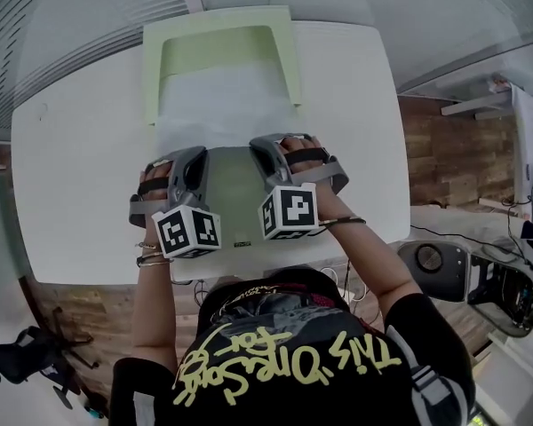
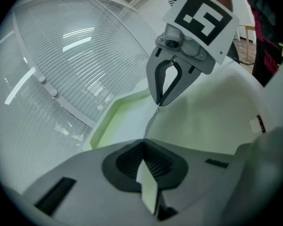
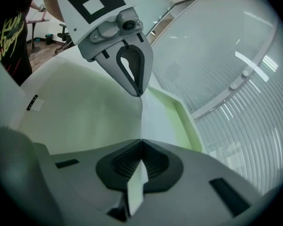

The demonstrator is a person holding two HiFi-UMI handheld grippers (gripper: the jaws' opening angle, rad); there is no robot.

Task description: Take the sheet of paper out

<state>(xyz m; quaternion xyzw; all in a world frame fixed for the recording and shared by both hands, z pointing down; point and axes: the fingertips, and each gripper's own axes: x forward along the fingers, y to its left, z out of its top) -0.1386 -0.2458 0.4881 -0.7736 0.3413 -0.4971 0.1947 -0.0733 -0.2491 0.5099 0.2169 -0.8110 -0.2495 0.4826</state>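
Left gripper (image 2: 142,145) is fully closed, and a thin pale edge is pinched flat between its ribbed pads. Right gripper (image 3: 141,145) is closed in the same way on the same edge, just beside the left one. Each gripper view shows the other gripper's tip nipping the same line.

The clamped thing is judged to be the sheet of paper (image 1: 235,193). It is pale green and lies between the two grippers. Its near end reaches toward the person and carries a small sticker (image 1: 242,244). Its far part runs into the light green folder (image 1: 218,38), which lies flat on the white desk (image 1: 80,193) with its open side toward the grippers. How much of the sheet is inside the folder cannot be told.

The step in hand appears to be the pull-out. To do it well:
- Draw both grippers toward the person at one pace, so the edge stays straight and does not skew.
- Hold the sheet low and nearly level with the folder mouth; a steep lift would likely crease it.
- Do not spread the grippers apart, as sideways tension may tear the edge.
- Watch the folder. Nothing pins it down, so it may slide along with the sheet.
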